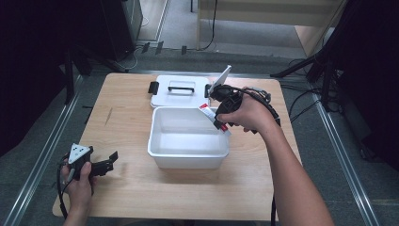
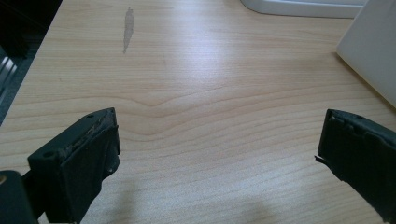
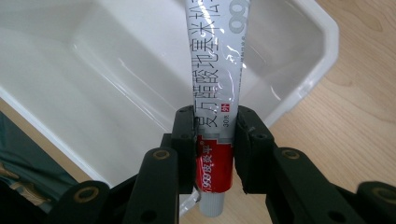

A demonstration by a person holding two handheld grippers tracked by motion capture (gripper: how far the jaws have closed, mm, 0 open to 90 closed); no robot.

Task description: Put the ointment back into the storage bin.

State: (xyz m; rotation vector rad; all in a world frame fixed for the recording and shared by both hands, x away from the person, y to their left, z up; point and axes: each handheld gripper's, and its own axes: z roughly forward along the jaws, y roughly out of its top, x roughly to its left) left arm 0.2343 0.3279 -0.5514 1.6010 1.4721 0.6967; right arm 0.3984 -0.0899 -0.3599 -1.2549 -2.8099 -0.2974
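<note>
Trouble from the high view first: your right gripper (image 1: 217,112) holds a tube (image 1: 207,111) over the far right corner of the open white bin (image 1: 188,160), which sits mid-tabletop, with its lid (image 1: 181,90) lying flat behind it near the far edge. The tube hangs right above the bin's rim, not over the middle. If you let go here, it may strike the rim and tip out onto the table (image 1: 131,188). Your left gripper (image 1: 104,165) rests near the near left corner of the tabletop, well apart from the bin, so nothing steadies the bin if you knock it.

Left gripper view: your 2 jaws stand wide apart with only bare wood (image 2: 201,93) between them, holding nothing. The bin's wall (image 2: 369,56) shows at the right edge. That hand cannot help catch a stray tube from there.

Right gripper view: your jaws are clamped on the tube (image 3: 212,116) low down, just above its cap, and the long printed body sticks out over the bin (image 3: 93,70) unsupported. I judge 2 risks: the soft tube may swing or slide in so short a grip, and a hard squeeze near the cap could force paste out, though I cannot tell how tight the cap sits.
</note>
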